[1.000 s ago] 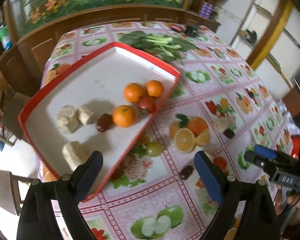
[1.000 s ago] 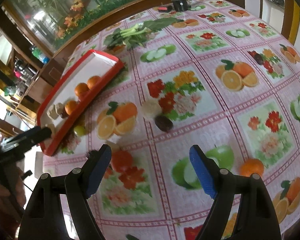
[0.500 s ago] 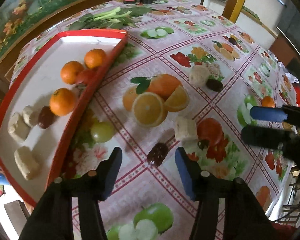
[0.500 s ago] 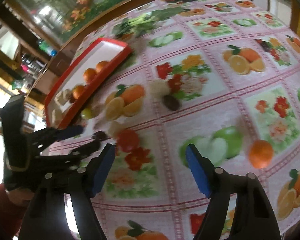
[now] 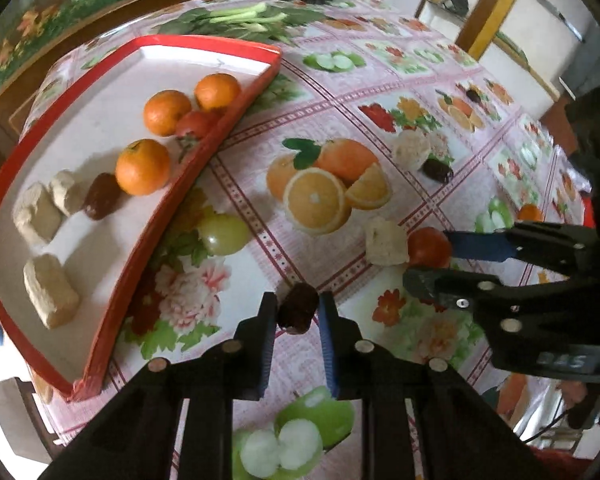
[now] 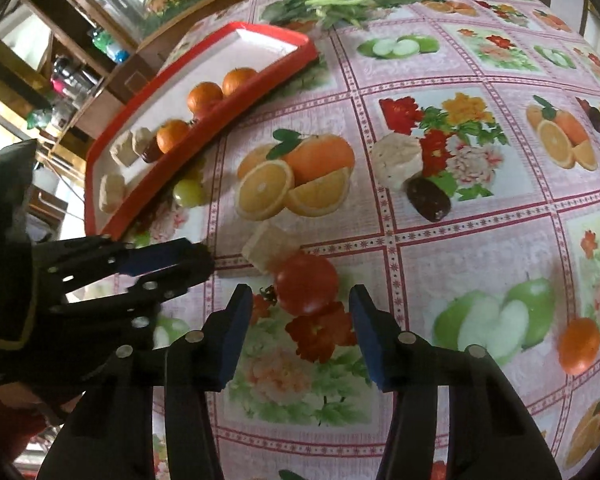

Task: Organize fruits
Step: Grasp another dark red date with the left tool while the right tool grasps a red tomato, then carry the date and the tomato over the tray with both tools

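A dark date (image 5: pixel 298 307) sits pinched in the left tongs (image 5: pixel 298 312), just off the red tray's (image 5: pixel 204 152) near rim. The right tongs (image 6: pixel 300 312), closing, flank a red tomato (image 6: pixel 306 283) without touching it.

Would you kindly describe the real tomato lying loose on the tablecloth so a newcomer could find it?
Start from the red tray and come toward the right gripper. The tomato sits between its closing fingers, untouched, beside a pale cube. It alone there is round, glossy and red.
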